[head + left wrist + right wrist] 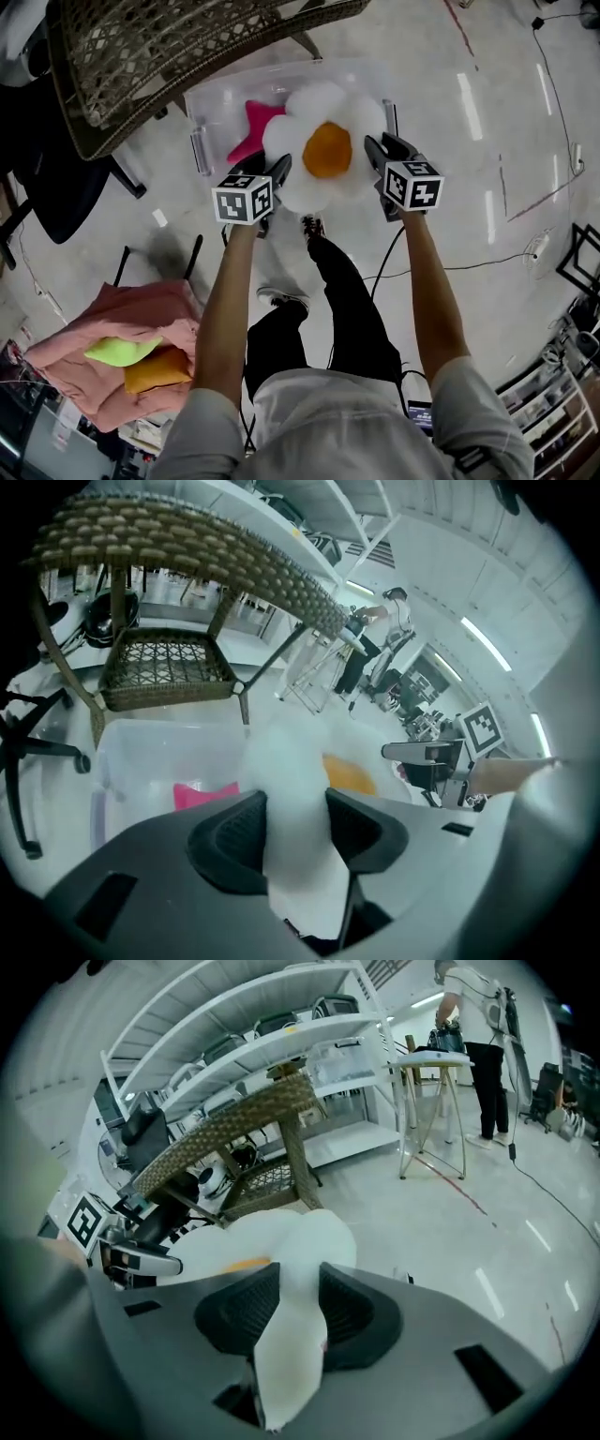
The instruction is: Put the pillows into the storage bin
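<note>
**Flower pillow pinched from both sides over the bin**

The left gripper and the right gripper each clamp an edge of one flower pillow, which stretches between them. In the left gripper view, the left gripper has a fold of white petal squeezed between its dark pads, and the rest of the flower pillow bulges out just beyond the jaw tips. The right gripper view shows the same on the other side. The right gripper bites a white petal that runs back through its jaws, and the flower pillow swells ahead of them.

The pillow is plush and white, with rounded petals around a flat orange centre, like a daisy or a fried egg.

Beyond and below both grippers stands the storage bin, clear-walled and open. The pillow hangs over the side of it nearer the right gripper. Whether it touches the bin cannot be told. A pink star pillow lies inside the bin, just ahead of the left gripper. Well behind the left gripper, a lime-green pillow and an orange pillow rest on a pink cloth.
</note>
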`<action>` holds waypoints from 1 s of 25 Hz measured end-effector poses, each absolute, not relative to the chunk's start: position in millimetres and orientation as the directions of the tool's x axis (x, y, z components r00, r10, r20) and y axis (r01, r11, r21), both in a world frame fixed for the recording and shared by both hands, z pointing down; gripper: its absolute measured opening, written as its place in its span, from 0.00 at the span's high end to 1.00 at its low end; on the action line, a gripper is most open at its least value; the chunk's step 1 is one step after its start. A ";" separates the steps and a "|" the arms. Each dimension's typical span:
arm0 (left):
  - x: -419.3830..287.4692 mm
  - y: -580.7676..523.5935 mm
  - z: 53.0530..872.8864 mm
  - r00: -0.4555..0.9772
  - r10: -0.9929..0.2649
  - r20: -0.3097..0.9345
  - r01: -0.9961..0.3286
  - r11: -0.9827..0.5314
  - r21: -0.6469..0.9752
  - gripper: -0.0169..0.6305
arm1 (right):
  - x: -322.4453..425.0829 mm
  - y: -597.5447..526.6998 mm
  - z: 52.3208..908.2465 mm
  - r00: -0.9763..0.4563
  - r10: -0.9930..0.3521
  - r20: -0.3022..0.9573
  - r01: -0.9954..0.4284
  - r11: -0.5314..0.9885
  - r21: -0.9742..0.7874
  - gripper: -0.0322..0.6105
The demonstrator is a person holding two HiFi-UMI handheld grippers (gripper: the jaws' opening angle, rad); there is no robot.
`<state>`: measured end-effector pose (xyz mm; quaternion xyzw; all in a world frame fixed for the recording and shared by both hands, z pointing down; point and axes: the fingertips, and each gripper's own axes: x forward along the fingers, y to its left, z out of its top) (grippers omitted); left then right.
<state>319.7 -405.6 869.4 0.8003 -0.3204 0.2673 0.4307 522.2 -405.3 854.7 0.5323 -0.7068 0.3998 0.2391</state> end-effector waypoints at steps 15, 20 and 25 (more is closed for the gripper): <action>323.0 -425.3 947.3 0.546 -0.191 0.815 -0.778 -0.477 0.409 0.48 | 577.0 -399.4 928.6 -0.178 -0.431 0.885 -0.984 0.062 -0.168 0.67; 306.7 -422.0 921.4 0.553 -0.219 0.804 -0.788 -0.453 0.418 0.48 | 563.3 -399.7 912.0 -0.205 -0.429 0.880 -0.979 0.109 -0.175 0.67; 268.9 -424.2 875.5 0.532 -0.309 0.788 -0.828 -0.385 0.408 0.49 | 519.8 -424.1 867.8 -0.252 -0.453 0.855 -0.961 0.219 -0.167 0.68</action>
